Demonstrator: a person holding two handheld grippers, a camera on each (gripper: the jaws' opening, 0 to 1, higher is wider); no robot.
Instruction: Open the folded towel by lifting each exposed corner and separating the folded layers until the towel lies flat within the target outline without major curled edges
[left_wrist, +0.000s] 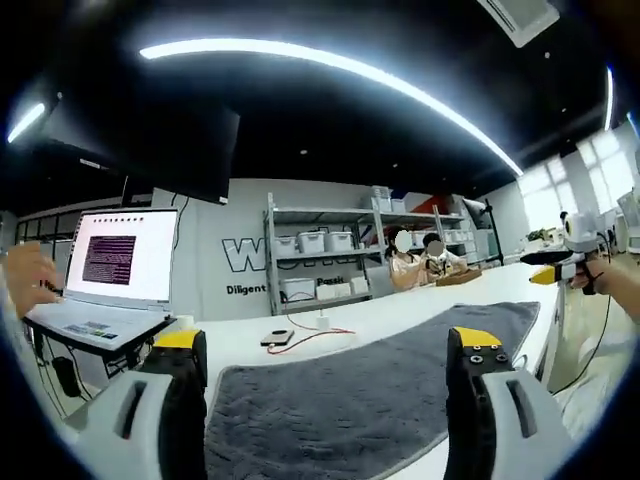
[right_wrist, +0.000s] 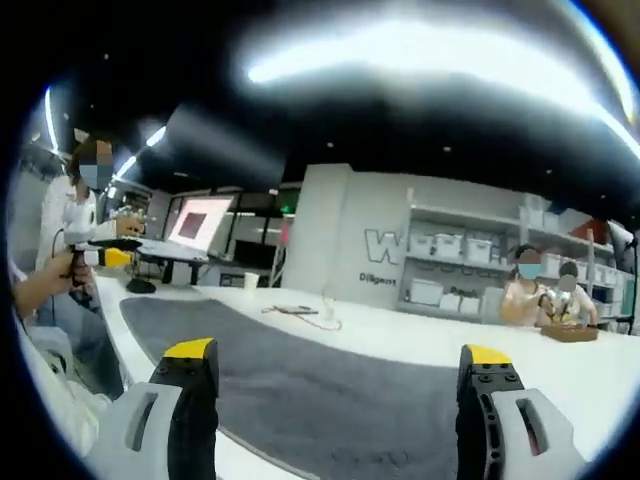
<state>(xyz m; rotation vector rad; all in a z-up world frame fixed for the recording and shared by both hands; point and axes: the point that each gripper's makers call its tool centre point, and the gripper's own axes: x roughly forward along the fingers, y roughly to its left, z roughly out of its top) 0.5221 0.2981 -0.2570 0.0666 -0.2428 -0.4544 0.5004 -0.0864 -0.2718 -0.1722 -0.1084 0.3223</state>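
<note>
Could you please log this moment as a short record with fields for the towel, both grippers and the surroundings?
towel: grey towel, spread across the white table, no raised folds visible
left gripper: left gripper open, holding nothing, above the towel's near edge
right gripper: right gripper open, holding nothing, above the towel
table items: phone with a red cable, beyond the towel
laptop: laptop open, screen lit, on a stand beside the table
background: shelving with white bins; two people seated at the table's far end
</note>
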